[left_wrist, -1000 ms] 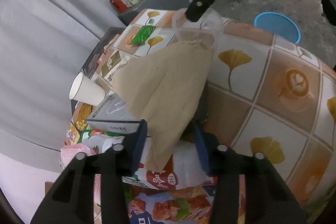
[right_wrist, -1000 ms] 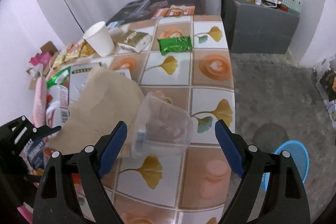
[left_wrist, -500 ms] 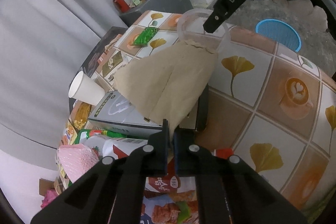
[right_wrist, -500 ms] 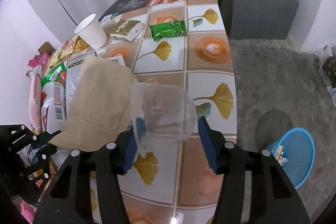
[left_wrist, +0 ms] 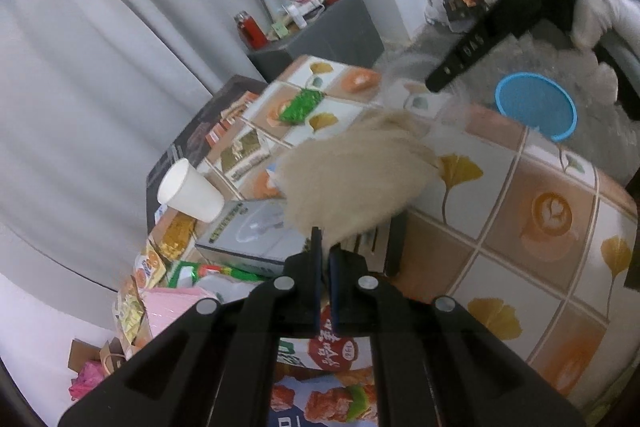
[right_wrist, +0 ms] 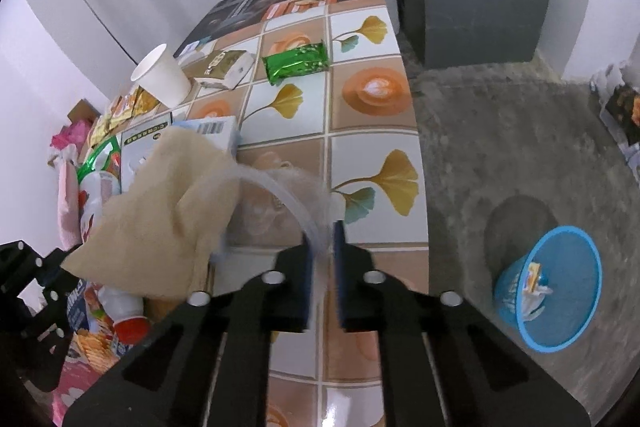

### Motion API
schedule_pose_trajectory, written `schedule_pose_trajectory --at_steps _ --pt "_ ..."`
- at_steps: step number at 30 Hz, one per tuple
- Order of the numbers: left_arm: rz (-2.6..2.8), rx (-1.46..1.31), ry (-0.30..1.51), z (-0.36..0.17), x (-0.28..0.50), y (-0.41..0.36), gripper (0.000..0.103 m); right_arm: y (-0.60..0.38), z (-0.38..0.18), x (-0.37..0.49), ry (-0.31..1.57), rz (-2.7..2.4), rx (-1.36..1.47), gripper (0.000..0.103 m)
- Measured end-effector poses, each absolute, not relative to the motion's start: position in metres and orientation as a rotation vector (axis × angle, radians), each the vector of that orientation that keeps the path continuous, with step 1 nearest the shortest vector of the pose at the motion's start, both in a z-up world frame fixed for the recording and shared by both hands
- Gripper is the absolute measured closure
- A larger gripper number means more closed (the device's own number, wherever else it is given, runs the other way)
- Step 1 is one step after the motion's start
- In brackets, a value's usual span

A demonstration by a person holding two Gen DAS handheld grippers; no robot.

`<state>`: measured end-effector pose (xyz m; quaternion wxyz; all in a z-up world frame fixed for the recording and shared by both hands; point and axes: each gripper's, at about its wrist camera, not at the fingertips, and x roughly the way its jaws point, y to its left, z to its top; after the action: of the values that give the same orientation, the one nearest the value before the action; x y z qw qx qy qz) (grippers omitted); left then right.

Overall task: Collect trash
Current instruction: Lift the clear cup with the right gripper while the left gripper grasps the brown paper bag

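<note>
From the left wrist camera, the left gripper (left_wrist: 323,254) sits low in the middle of the picture. Its two blue pads are squeezed tight on the bottom edge of a brown paper bag (left_wrist: 356,179). The bag looks fuzzy and spreads up toward the middle. Behind it is the tiled table (left_wrist: 552,211) with leaf and coffee pictures. A white paper cup (left_wrist: 190,191) lies tipped on the left side. A green wrapper (left_wrist: 301,106) lies higher up, near the far end of the table. A blue bin (left_wrist: 536,111) stands on the floor in the upper right. The other gripper's black arm comes down from the top right, above a blurry clear plastic cup (left_wrist: 404,87).

From the right wrist camera, the right gripper (right_wrist: 322,247) is low in the middle. Its pads are pinched shut on the thin rim of the clear plastic cup (right_wrist: 280,199), which looks blurry. The brown paper bag (right_wrist: 168,211) is on the left, touching the cup. The white paper cup (right_wrist: 162,77) is in the upper left and the green wrapper (right_wrist: 296,63) is just right of it. The blue bin (right_wrist: 552,287) is on the grey floor at the lower right, with some scraps inside.
</note>
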<state>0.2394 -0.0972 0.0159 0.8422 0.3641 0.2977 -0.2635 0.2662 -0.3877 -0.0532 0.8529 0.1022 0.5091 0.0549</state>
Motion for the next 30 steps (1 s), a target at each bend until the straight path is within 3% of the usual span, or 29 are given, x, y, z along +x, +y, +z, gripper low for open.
schedule_pose_trajectory --at_steps 30 --pt "-0.565 0.502 0.407 0.120 0.216 -0.113 0.101 -0.429 -0.001 0.212 0.935 0.042 0.277 0.099"
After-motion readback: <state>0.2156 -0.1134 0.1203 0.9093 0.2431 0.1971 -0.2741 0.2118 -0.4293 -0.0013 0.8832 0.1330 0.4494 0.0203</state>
